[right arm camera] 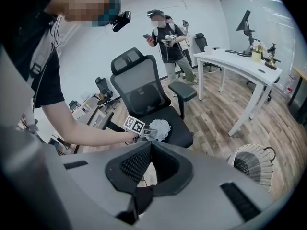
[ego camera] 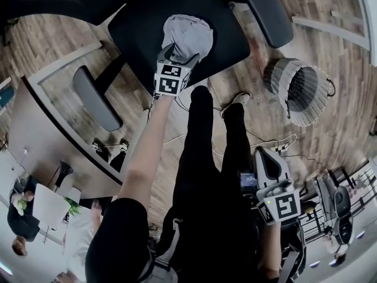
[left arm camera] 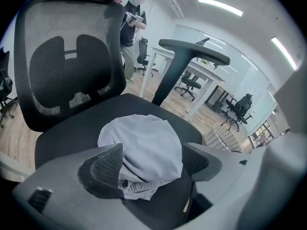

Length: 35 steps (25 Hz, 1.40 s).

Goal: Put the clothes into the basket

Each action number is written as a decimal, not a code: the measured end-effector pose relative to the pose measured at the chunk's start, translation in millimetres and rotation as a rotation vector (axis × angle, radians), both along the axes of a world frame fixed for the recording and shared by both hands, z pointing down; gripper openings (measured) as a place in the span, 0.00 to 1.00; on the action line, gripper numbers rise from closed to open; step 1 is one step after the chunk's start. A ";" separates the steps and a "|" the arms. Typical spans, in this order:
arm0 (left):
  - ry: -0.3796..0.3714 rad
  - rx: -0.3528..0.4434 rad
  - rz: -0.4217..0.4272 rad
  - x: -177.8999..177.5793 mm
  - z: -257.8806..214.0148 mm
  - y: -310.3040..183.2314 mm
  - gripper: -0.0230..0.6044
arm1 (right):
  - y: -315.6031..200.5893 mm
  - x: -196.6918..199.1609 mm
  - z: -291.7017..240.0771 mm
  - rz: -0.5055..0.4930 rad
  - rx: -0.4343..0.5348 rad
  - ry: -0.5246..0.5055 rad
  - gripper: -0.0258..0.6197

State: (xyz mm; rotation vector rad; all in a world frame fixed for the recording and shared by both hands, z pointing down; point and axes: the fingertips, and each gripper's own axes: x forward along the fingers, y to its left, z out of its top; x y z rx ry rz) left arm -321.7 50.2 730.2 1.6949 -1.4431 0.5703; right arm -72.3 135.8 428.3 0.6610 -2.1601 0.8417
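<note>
Office chair [ego camera: 138, 31] is your landmark. Your left hand-held gripper [ego camera: 177, 56] is at front of chair seat, jaws spread wide, straddling near edge of grey garment [ego camera: 189, 34]; no squeeze yet. Garment lies bunched in mound mid-seat, ribbed edge toward you. Likely light, soft, limp; expect droop and trailing when lifted. Bite deep into thick bunched fold, not single layer. Your right hand-held gripper [ego camera: 266, 158] is well right of chair, jaws closed, empty. Woven basket [ego camera: 300, 90] stands on floor right of chair.

One garment [left arm camera: 144, 145], one wicker basket [ego camera: 275, 75], one left gripper [ego camera: 177, 55], one right gripper [ego camera: 266, 155]
</note>
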 end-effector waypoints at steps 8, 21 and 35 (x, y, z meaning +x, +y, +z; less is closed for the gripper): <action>-0.028 -0.071 0.002 -5.9 34.8 -15.9 0.71 | -1.2 -1.3 15.6 -0.015 -0.027 0.003 0.07; -0.048 -0.143 0.022 -11.6 72.7 -26.2 0.71 | -2.9 -5.1 30.6 -0.004 -0.052 0.009 0.07; -0.153 -0.085 0.041 -22.3 86.8 -32.5 0.59 | 1.6 -10.7 36.0 0.037 -0.065 0.015 0.07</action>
